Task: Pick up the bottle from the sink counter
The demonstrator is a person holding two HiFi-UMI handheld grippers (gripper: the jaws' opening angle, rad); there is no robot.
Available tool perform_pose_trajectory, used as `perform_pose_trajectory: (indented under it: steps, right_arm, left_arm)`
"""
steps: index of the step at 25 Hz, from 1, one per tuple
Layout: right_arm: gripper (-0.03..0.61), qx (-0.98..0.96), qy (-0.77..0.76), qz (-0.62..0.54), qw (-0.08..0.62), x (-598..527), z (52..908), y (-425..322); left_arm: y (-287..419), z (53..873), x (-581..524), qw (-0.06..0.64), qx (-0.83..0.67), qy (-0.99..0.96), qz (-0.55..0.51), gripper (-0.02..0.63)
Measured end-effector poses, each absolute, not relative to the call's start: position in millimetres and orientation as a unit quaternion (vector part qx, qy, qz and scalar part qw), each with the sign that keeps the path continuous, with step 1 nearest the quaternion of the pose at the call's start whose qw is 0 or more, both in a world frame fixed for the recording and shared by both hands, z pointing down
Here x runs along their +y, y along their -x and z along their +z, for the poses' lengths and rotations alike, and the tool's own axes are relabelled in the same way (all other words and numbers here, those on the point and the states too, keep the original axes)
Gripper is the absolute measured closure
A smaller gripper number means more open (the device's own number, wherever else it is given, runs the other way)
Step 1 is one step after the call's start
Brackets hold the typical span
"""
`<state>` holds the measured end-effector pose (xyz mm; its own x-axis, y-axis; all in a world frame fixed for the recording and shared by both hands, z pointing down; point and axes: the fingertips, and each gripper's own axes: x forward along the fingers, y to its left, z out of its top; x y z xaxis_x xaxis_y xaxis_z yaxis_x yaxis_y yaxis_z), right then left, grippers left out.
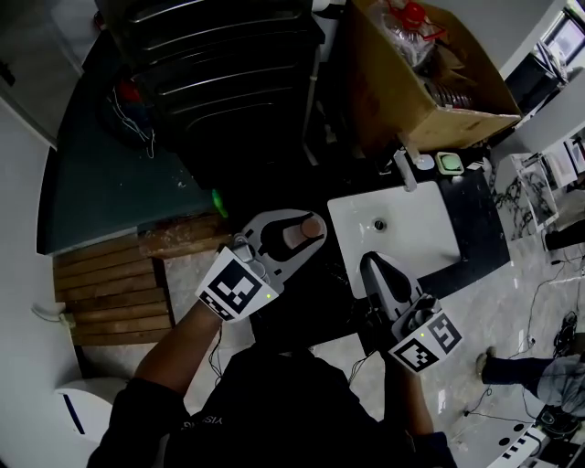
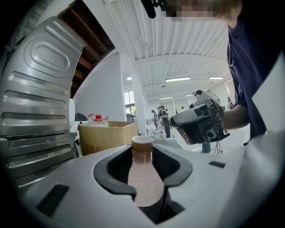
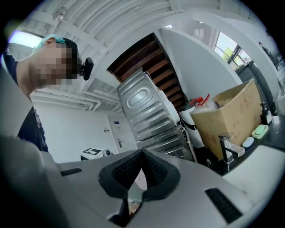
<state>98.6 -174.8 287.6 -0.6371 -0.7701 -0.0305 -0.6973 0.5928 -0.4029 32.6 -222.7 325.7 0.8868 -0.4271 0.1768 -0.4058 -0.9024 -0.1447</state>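
A black stone counter (image 1: 480, 228) is carrying a white rectangular sink basin (image 1: 416, 251) in a bright white-walled room, with a ribbed silver metal panel (image 2: 35, 84) standing beside it. A brown cardboard box (image 1: 402, 101) is sitting behind the sink, holding a clear plastic jug with a red cap (image 1: 411, 14). The small clear bottle of pale pink liquid with a tan cap (image 2: 143, 173) is hanging upright above the counter, left of the basin. The left gripper (image 1: 306, 233) is clamping the bottle's body between widely spread jaws. The right gripper (image 3: 141, 153) is hovering with its jaw tips meeting, holding nothing.
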Motion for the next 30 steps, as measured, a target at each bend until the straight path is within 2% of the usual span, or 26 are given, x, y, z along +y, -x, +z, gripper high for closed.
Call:
perform_pose_trajectory:
  steps: [30]
  right_arm:
    - [0.552, 0.902, 0.392, -0.157, 0.091, -158.5, 269.0, -76.6]
  left_arm:
    - [-5.9, 296.0, -205.2, 0.046, 0.248, 0.964, -0.087, 0.472]
